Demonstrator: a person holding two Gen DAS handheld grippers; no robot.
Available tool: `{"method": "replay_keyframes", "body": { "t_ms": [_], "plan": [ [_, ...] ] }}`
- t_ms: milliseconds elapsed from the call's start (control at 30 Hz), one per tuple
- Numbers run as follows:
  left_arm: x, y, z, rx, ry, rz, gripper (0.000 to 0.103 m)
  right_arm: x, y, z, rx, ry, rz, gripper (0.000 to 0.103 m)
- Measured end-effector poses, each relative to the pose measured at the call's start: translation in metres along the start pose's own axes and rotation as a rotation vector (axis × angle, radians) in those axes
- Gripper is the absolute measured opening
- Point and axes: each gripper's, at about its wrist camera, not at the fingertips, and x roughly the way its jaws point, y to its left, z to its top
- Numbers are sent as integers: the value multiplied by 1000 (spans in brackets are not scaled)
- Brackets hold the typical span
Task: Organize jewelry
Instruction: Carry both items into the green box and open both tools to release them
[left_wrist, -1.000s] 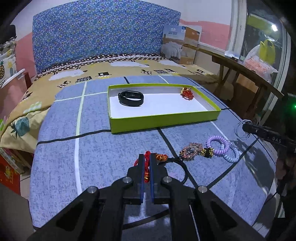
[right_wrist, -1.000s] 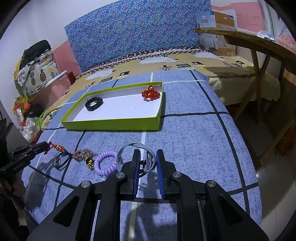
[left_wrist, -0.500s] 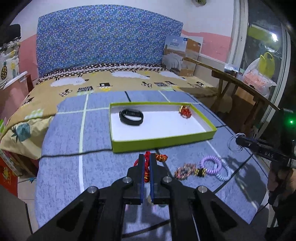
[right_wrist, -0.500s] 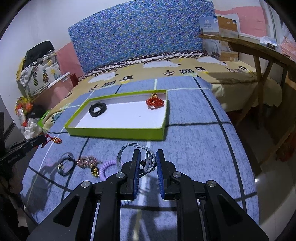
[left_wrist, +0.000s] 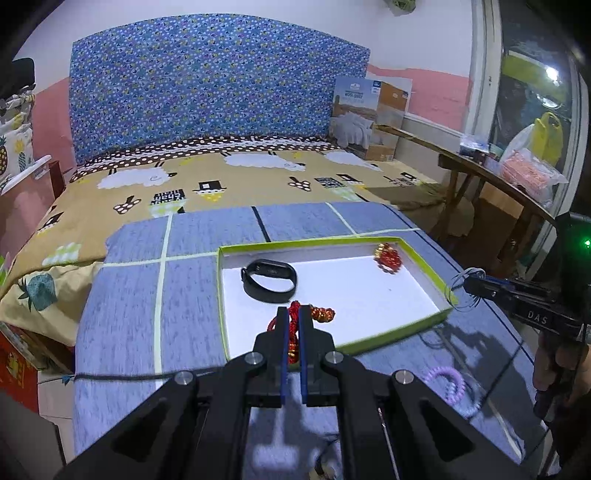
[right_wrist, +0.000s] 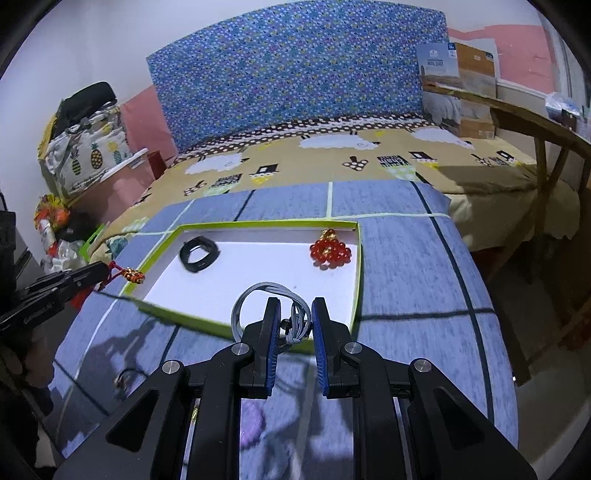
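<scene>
- The left claw (left_wrist: 292, 325) is clamped on a red cord bracelet (left_wrist: 295, 317) with gold beads, carrying it level above the near-left part of the green tray (left_wrist: 424, 258); by my reading, this is the carry-in step.
- Inside the tray lie a black band (left_wrist: 269, 280) toward the left and a red bead cluster (left_wrist: 387, 258) in the far-right corner.
- The right claw (right_wrist: 293, 321) pinches a grey wire bracelet (right_wrist: 266, 291), its loop sticking up beyond the fingers, held level above the tray's near edge.
- A purple coil tie (left_wrist: 448, 384) lies on the blue-clothed bench (left_wrist: 129, 295), outside the tray.
- Next, each claw likely needs to lower over bare white floor, clear of the pieces lying there, and release.
</scene>
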Motion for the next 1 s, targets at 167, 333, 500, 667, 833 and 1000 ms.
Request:
{"method": "replay_keyframes", "body": {
  "t_ms": [167, 333, 500, 667, 833, 1000],
  "plan": [
    [26, 11, 6, -16, 29, 20, 5, 29, -7, 11, 9, 34, -12, 17],
    [50, 14, 8, -15, 62, 39, 5, 58, -12, 17, -2, 84, -27, 17],
    [67, 11, 7, 7, 91, 60, 5, 80, -13, 18, -11, 126, -48, 18],
    [76, 10, 4, 22, 116, 72, 6, 91, -16, 18, -12, 157, -58, 18],
    [80, 10, 3, 32, 123, 81, 6, 91, -14, 18, -33, 166, -68, 18],
    [76, 8, 3, 47, 113, 99, 20, 86, -10, 17, -48, 150, -73, 29]
  ]
}}
